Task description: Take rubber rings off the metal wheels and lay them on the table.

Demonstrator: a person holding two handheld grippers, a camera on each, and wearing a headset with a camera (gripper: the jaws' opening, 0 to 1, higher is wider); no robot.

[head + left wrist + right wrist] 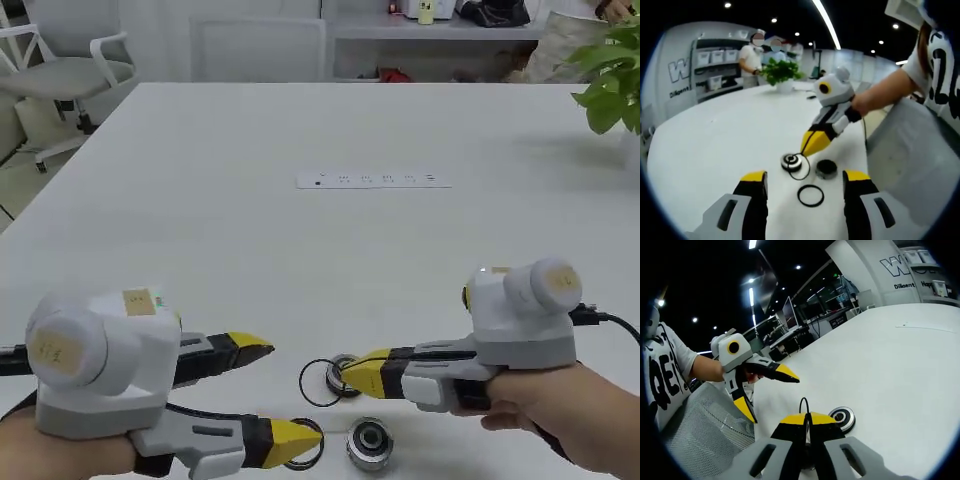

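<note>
Over the table (300, 250), right tongs (352, 376) clamp a rubber ring (301, 383); left tongs (288, 392) gape wide.

The white surface (200, 230) bore a flush socket strip (373, 181) at its middle. Near the front lay a metal wheel (370, 443), a second wheel (791, 161) and a loose rubber ring (810, 195).

The left claw (295, 392) hides part of a loose ring (319, 447), the right claw (345, 378) part of a wheel (334, 372)
</note>
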